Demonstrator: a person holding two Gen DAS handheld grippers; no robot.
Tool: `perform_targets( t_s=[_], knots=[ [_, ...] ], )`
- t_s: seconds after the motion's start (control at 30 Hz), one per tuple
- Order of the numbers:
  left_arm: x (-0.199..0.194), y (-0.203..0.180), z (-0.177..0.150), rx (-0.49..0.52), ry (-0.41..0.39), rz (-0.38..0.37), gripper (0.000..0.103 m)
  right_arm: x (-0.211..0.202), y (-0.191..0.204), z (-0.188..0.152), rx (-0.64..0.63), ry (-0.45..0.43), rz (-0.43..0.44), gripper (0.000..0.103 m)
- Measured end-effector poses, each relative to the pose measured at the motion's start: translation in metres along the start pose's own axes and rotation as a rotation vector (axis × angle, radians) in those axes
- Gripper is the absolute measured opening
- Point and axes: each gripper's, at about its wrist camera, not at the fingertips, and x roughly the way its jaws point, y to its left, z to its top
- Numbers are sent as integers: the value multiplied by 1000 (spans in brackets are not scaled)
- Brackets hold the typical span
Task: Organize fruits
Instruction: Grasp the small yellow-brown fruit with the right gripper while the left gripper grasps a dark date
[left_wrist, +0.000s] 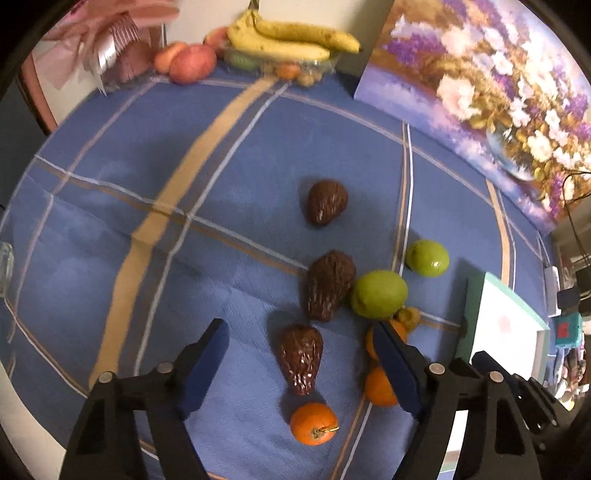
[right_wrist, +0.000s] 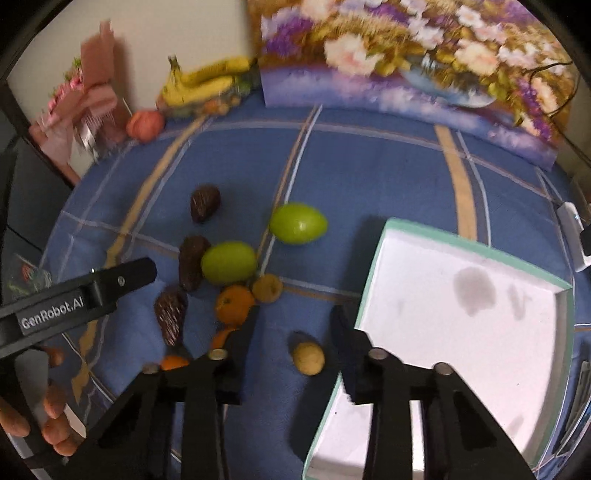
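On the blue checked cloth lie three dark brown wrinkled fruits (left_wrist: 300, 357) (left_wrist: 329, 283) (left_wrist: 327, 202), two green fruits (left_wrist: 379, 294) (left_wrist: 427, 257) and several oranges (left_wrist: 314, 423). My left gripper (left_wrist: 301, 341) is open and empty above the nearest brown fruit. My right gripper (right_wrist: 295, 325) is open and empty, above a small tan round fruit (right_wrist: 308, 357). Another tan fruit (right_wrist: 267, 288) and an orange (right_wrist: 235, 304) lie beside a green fruit (right_wrist: 229, 262). The left gripper's body (right_wrist: 74, 295) shows at the left of the right wrist view.
A white tray with a teal rim (right_wrist: 373, 280) lies right of the fruits, also in the left wrist view (left_wrist: 476, 306). At the back stand bananas (left_wrist: 291, 37), red apples (left_wrist: 192, 62), a flower painting (left_wrist: 480, 92) and pink wrapped goods (right_wrist: 85, 110).
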Motion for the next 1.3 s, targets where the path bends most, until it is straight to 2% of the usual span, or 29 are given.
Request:
perform_targets(
  t_s=[0.07,0.2,0.33,0.4,0.43,1.1,1.3],
  knots=[
    [7,0,-3,-1,25,1,73,6,0,-2,-6,23,-7,28],
    [18,3,-6,-5,69,7,59,16,3,-7,-29,62,-41,26],
    [25,5,-9,-10,92,1,49,25,5,-10,-47,94,-78,22],
    [28,4,-10,-13,100,-5,37,29,5,-13,-52,107,-85,22],
    [29,4,-11,-14,104,-9,34,30,5,-13,-51,108,-74,22],
    [28,6,-10,-21,102,-11,33,32,12,-19,-83,98,-88,22],
    [14,6,-7,-30,57,-17,32,29,12,-19,-85,89,-86,21]
  ],
)
